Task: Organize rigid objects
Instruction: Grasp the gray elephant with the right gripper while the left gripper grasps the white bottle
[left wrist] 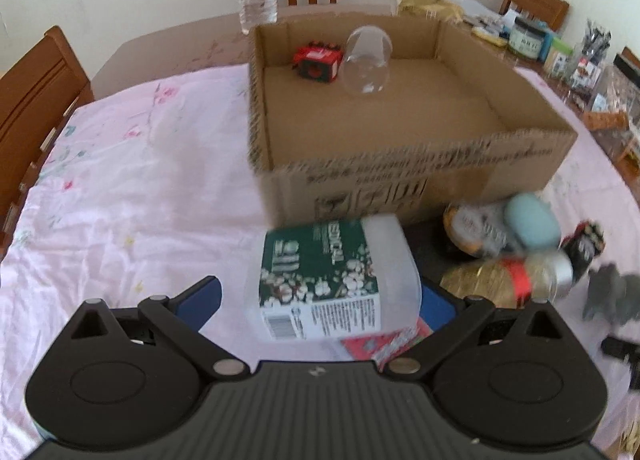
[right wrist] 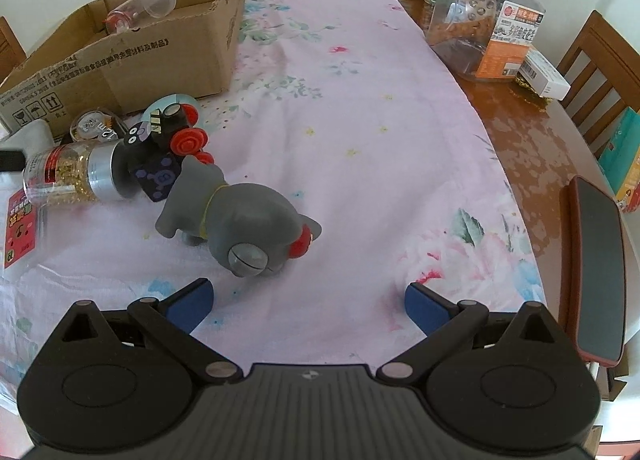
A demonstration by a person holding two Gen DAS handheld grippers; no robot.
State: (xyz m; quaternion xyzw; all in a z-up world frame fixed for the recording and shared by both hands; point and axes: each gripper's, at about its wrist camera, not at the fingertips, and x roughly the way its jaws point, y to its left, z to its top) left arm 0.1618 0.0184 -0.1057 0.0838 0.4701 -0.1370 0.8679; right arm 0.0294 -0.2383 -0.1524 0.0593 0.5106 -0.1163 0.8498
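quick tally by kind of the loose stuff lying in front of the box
toys: 2, grey animal, red-wheeled black toy
dark purple-marked block: 1
bottles and tubs: 2, gold-flake bottle, white tub
round cases: 2, clear case, light blue case
red packet: 1
total: 8

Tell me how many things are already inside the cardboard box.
2. A red toy block sits near the far wall of the cardboard box, and a clear plastic tube lies right beside it. The near wall may hide something low.
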